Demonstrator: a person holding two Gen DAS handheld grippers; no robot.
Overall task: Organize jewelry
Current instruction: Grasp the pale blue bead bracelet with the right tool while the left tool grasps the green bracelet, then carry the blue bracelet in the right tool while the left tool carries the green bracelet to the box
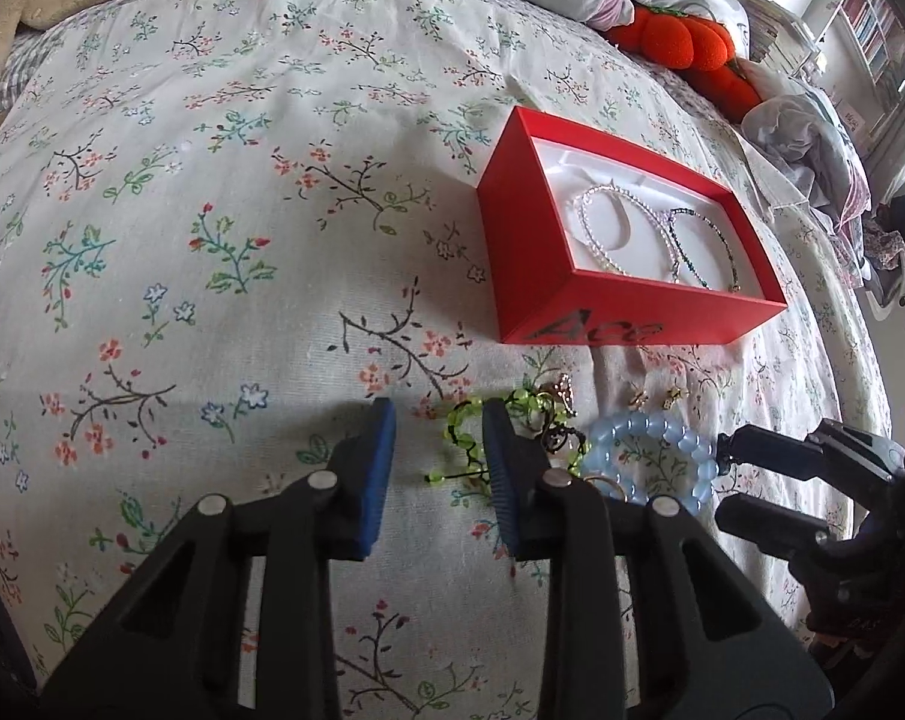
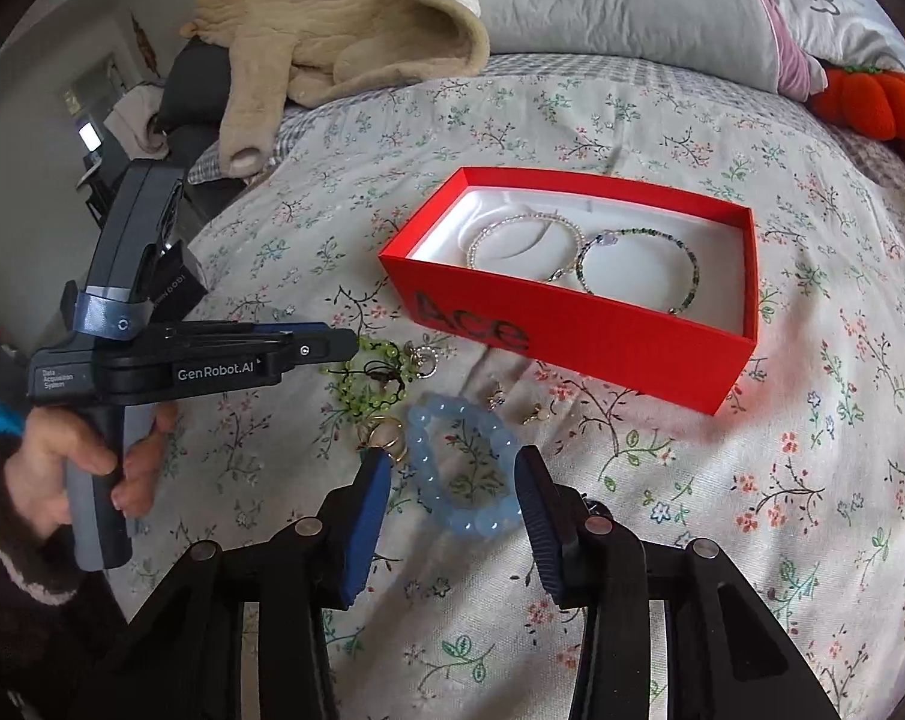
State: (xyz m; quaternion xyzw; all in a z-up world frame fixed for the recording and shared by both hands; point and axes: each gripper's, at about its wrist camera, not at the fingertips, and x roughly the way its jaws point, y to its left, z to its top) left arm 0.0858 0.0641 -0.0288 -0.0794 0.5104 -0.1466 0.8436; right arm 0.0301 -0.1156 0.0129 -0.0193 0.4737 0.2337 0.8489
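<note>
Setting: a bed [image 1: 212, 192] under a floral-print cover, pillows and a beige garment at its head.

Red box: an open red box [image 2: 578, 330] marked "Ace" in black lies on the cover, at 1 o'clock from the left claw and at 12 o'clock from the right claw.

In the box: a pale beaded bracelet [image 2: 524, 246] and a dark green beaded bracelet [image 2: 638, 270] rest side by side on the white lining, touching where their rings meet.

Loose pieces: a green beaded bracelet [image 1: 470, 438], a blue beaded bracelet [image 2: 461, 468], gold rings [image 2: 383, 438] and small earrings [image 1: 653, 399] lie in a cluster on the cover, just in front of the box's lettered side.

Left claw: the left claw [image 1: 437, 462] is partly open over the green beaded bracelet; part of the strand lies between the blue pads, which do not press on it. A hand [image 2: 86, 462] in a dark sleeve grips its handle.

Right claw: the right claw [image 2: 452, 501] is partly open around the blue beaded bracelet, its near beads between the pads; whether the pads touch them cannot be told.

Far edge: an orange pumpkin-shaped cushion [image 1: 686, 45] sits at 2 o'clock, beside the pillows.
</note>
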